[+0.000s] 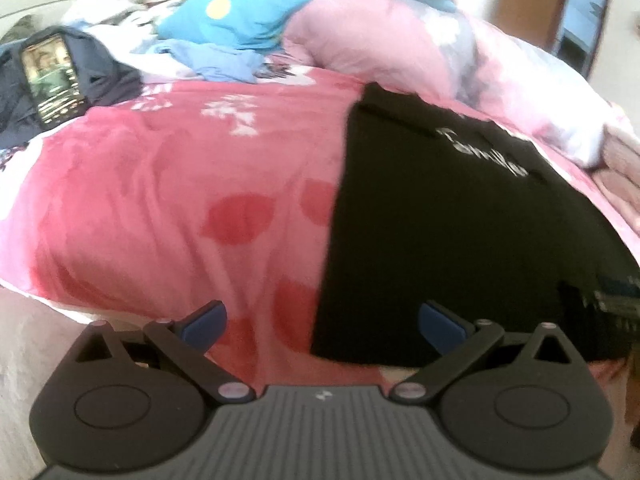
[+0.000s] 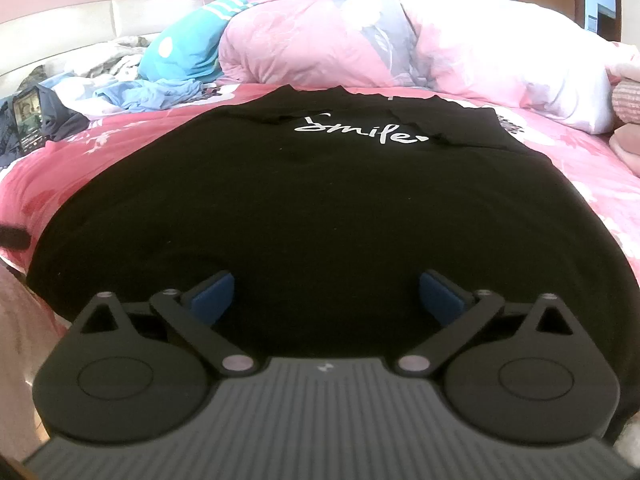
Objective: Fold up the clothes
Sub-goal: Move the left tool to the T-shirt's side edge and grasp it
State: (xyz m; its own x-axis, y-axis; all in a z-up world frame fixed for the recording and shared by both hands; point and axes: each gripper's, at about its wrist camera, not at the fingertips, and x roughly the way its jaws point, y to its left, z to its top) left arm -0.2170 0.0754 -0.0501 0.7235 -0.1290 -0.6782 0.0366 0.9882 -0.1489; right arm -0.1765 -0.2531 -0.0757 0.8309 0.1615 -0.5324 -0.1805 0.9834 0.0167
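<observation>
— How do your claws stand? Take the left camera first.

— My left gripper [image 1: 322,322] is spread wide, its blue pads [image 1: 205,323] well apart and pinching nothing. It hangs over the near edge of the bed [image 1: 132,208], pointing down at the pink and red flowered cover. The left pad is over bare cover; the right pad is over the near left corner of the black T-shirt [image 1: 448,232].

— Where does the shirt lie in that view?

— On the right half of the bed, flat on the cover, with its straight left edge running away from me. White lettering shows near its far end, blurred here. At the far left edge a phone [image 1: 52,80] with a lit screen rests on a dark garment [image 1: 100,76]. Beyond it lie a blue cloth [image 1: 216,60], a turquoise garment with white stripes [image 1: 256,12] and a heaped pink quilt [image 1: 380,36].

— And the right camera?

— My right gripper [image 2: 326,296] is also spread wide and holds nothing. Both pads [image 2: 212,294] hover over the shirt's near hem; whether they touch the fabric I cannot tell.

— How does the shirt [image 2: 320,208] sit there?

— Spread flat across the middle of the bed, with the white word "Smile" [image 2: 356,130] near its far edge and the sleeves apparently folded in. The pink quilt [image 2: 312,44] is heaped along the far side, and the phone [image 2: 28,124] is at the far left.
</observation>
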